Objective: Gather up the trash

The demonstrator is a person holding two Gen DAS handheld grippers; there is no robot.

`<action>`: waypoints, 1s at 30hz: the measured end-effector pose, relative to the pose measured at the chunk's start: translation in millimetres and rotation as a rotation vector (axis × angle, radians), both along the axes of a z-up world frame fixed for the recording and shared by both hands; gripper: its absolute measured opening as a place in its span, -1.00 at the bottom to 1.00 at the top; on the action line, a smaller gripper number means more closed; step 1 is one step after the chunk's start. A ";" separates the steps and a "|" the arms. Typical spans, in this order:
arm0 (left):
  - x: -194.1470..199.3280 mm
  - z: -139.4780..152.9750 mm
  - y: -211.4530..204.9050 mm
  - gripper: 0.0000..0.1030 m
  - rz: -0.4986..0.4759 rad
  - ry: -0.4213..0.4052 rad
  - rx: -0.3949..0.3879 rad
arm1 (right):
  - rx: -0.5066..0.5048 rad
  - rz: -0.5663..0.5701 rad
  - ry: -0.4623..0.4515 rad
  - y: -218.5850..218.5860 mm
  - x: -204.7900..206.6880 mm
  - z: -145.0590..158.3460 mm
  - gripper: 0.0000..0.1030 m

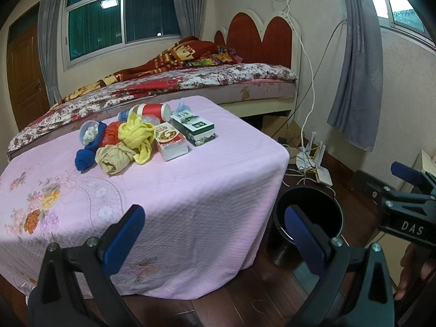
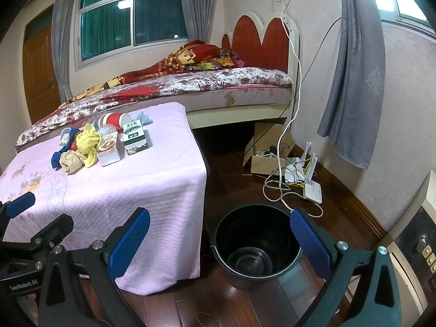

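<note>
A pile of items lies on the pink-clothed table (image 1: 169,190) (image 2: 141,185): a green box (image 1: 194,128) (image 2: 135,137), a red-and-white box (image 1: 171,141) (image 2: 109,148), a red cup on its side (image 1: 154,111) (image 2: 114,119), yellow cloth (image 1: 137,135) (image 2: 88,143), beige cloth (image 1: 115,159) (image 2: 71,160), blue cloth (image 1: 87,155). A black bucket (image 1: 308,218) (image 2: 257,245) stands empty on the floor right of the table. My left gripper (image 1: 215,234) is open over the table's near corner, holding nothing. My right gripper (image 2: 219,241) is open above the bucket, holding nothing.
A bed (image 1: 190,81) (image 2: 190,84) lies behind the table. White routers and tangled cables (image 2: 299,174) (image 1: 313,160) sit on the wooden floor by the wall, beside a cardboard box (image 2: 267,160). A grey curtain (image 2: 354,81) hangs at the right. A hand (image 1: 411,269) holds the right gripper.
</note>
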State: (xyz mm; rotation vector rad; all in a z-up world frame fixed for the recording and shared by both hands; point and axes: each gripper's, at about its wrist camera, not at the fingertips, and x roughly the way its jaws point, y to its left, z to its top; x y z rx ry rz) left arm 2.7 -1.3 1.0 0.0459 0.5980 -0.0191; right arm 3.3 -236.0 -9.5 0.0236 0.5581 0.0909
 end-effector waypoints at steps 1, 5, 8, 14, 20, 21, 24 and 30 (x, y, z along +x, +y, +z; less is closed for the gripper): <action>-0.6 0.1 0.3 1.00 0.001 0.000 0.000 | -0.001 0.000 0.001 1.1 0.3 -0.1 1.00; -0.4 0.1 0.1 1.00 0.001 0.001 0.001 | -0.001 0.001 0.002 0.0 0.0 0.5 1.00; -1.9 -2.9 -2.4 1.00 -0.001 0.002 -0.003 | -0.001 0.001 0.001 -2.1 -0.4 1.7 1.00; -2.1 -3.3 -2.7 1.00 -0.001 0.002 -0.004 | -0.002 -0.002 0.002 7.1 2.3 -6.0 1.00; -1.7 -3.6 -2.6 1.00 -0.002 0.002 -0.006 | -0.005 0.000 0.002 9.3 3.2 -7.4 1.00; -1.6 -3.9 -2.6 1.00 -0.002 0.002 -0.006 | -0.002 0.003 0.002 9.2 3.4 -8.1 1.00; -1.1 -4.5 -2.6 1.00 0.002 0.004 -0.005 | 0.018 0.009 0.001 9.1 4.3 -9.4 1.00; 0.9 -5.1 3.2 1.00 0.017 0.000 -0.003 | 0.020 0.020 0.008 16.5 11.2 -8.7 1.00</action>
